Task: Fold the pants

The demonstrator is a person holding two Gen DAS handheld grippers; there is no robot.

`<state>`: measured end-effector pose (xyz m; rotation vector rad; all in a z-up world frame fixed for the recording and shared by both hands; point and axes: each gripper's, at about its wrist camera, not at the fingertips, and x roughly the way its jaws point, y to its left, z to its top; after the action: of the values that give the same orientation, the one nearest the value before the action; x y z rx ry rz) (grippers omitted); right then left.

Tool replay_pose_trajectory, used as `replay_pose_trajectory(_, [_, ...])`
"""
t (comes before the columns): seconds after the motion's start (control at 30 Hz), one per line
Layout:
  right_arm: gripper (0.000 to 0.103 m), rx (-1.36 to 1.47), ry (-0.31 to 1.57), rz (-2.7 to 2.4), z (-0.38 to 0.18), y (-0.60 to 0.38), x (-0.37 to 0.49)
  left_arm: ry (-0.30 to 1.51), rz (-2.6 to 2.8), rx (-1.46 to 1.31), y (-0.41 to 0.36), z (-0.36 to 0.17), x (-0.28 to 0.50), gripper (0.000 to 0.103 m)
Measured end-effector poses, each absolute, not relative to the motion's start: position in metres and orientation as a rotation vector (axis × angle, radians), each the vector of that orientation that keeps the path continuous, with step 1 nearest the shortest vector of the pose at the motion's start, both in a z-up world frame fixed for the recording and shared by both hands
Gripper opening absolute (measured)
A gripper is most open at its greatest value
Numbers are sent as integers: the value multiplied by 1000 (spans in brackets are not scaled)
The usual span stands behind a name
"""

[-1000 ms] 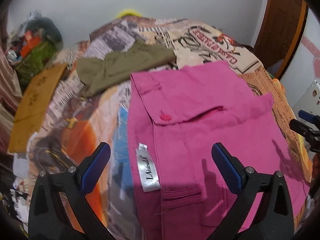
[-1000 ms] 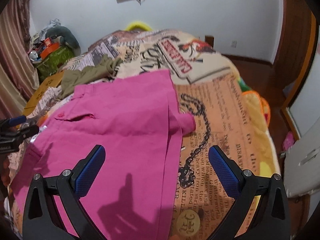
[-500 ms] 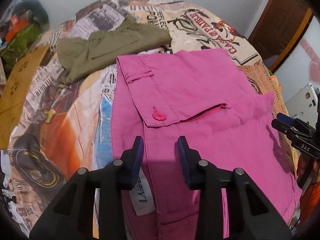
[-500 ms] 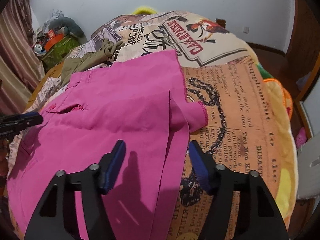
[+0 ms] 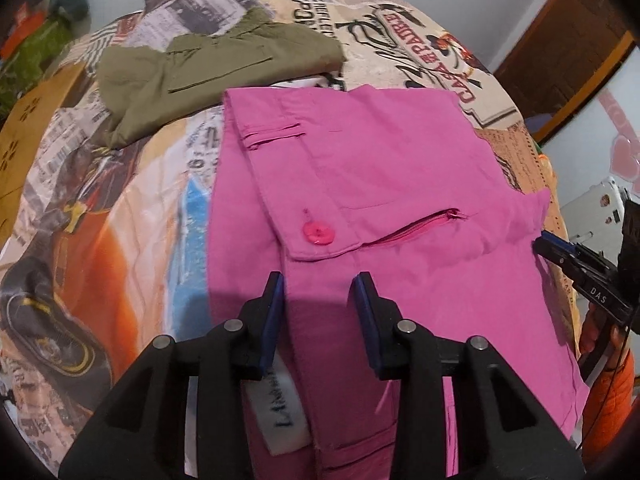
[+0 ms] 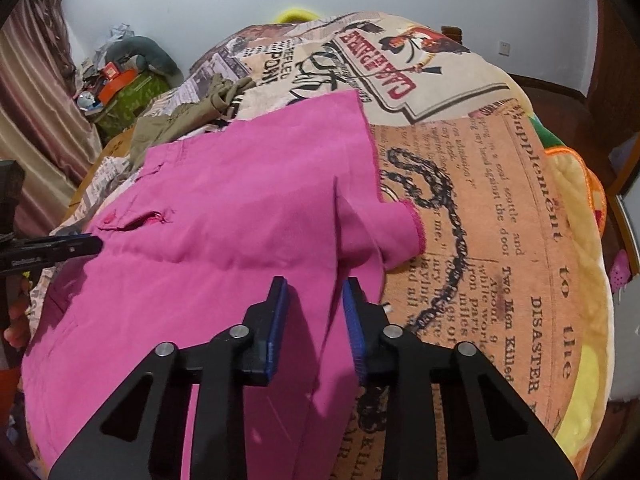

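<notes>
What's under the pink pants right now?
The pink pants lie on the newspaper-print bedspread, which shows all around them. Whatever lies beneath the fabric itself is covered. A white label peeks out beside the waistband.

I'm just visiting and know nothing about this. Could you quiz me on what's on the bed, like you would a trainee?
1. True or false: the pink button on the pink pants sits beside a zipper.
2. Which garment lies beyond them: A olive pants, B blue jeans, C white shirt?
3. Over which garment are the left gripper and right gripper poised?

Key: 1 true; 2 A; 3 pink pants.
</notes>
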<state>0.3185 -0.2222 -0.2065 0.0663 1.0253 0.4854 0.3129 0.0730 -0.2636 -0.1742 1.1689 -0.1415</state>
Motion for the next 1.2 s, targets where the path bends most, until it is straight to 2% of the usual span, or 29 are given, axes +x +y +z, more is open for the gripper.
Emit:
replay_pose_trajectory(0.1, [24,48,1040,497,-209,-215,322,1168,-158,-149,66,-264,313,31])
replay_pose_trajectory(0.17, [13,44,1067,514,-215,-209,325,1161,-150,-131,63,-263,311,25])
replay_pose_trajectory(0.2, [12,34,1076,514,-217,-207,326,1156,-148,-126,63,-263,310,22])
replay_pose_trajectory(0.23, [10,30,1072,513,-218,-206,326,1149,-136,-112,63,-262,309,11])
replay_pose_trajectory(0.37, [6,23,1058,501,-218,-206,324,1107,-64,-7,60,-259,305,4])
replay_pose_trajectory(0.7, [5,-27,1019,474,-203,-205,315,1096,-56,1,69,-258,301,4])
replay_pose_trajectory(0.73, [11,-17,1016,471,-200,-206,315,1098,-57,-1,68,-258,300,4])
replay_pose_trajectory(0.83, [47,13,997,473,-192,-207,317,1111,-54,-7,67,-262,300,4])
replay_pose_trajectory(1.03, [48,-33,1026,494,-209,-188,326,1108,-48,14,63,-263,299,4])
replay_pose_trajectory(1.1, [36,-32,1051,507,-219,-184,329,1095,-42,30,62,-262,297,4])
replay_pose_trajectory(1.13, [24,-24,1053,518,-221,-184,328,1084,-36,39,61,-261,295,4])
replay_pose_trajectory(1.2, [14,-12,1037,533,-219,-186,326,1066,-22,62,58,-261,292,4])
